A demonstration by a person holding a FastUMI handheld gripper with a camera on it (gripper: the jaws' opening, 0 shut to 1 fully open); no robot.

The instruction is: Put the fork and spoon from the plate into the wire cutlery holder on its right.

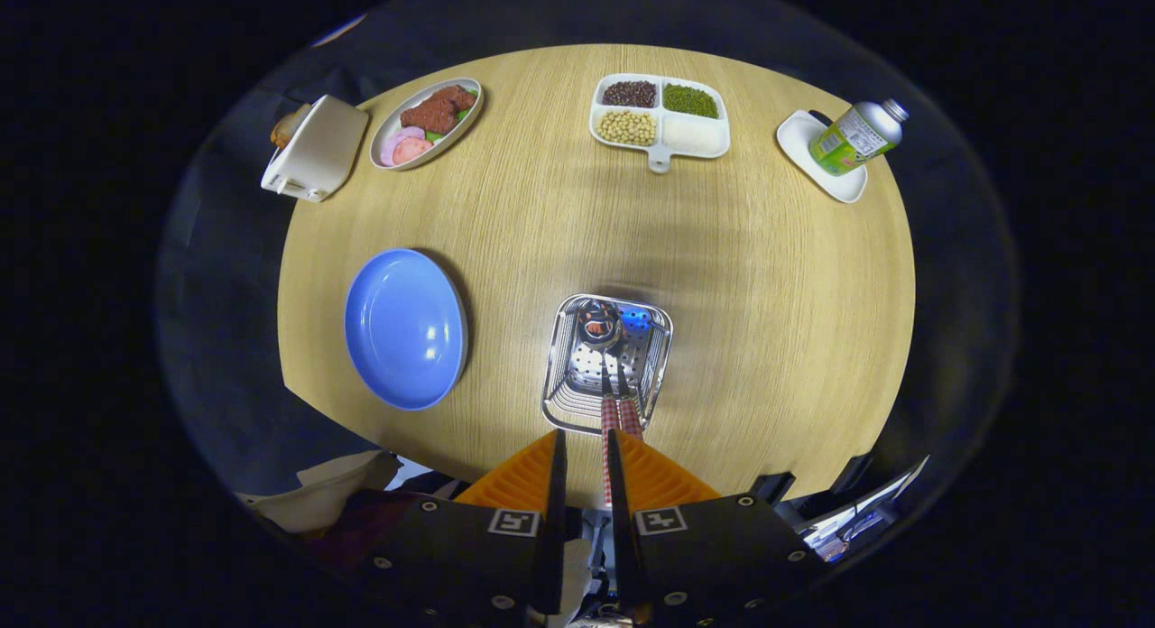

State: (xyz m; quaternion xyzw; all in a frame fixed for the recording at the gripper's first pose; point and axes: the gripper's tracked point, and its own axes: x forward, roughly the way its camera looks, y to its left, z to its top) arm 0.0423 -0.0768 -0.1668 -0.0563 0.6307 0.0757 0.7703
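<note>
Clenched nearly together, my claw (586,461) looks straight down over the wire cutlery holder (606,364), its two fingers pinching a checked handle (606,447) between them. That handle runs ahead at twelve o'clock into the holder, where a spoon (599,325) bowl lies against the perforated bottom; a second checked handle (630,416) lies just beside it (whether that is the fork I cannot tell). At nine o'clock from the holder sits the blue plate (405,328), nothing on it. Farther out on the wooden table (767,276), at twelve, is a divided tray of beans (660,115); at eleven an oval dish of food (427,122) and a white container (316,148); at two a green can (855,138) on a small white dish (817,163).
</note>
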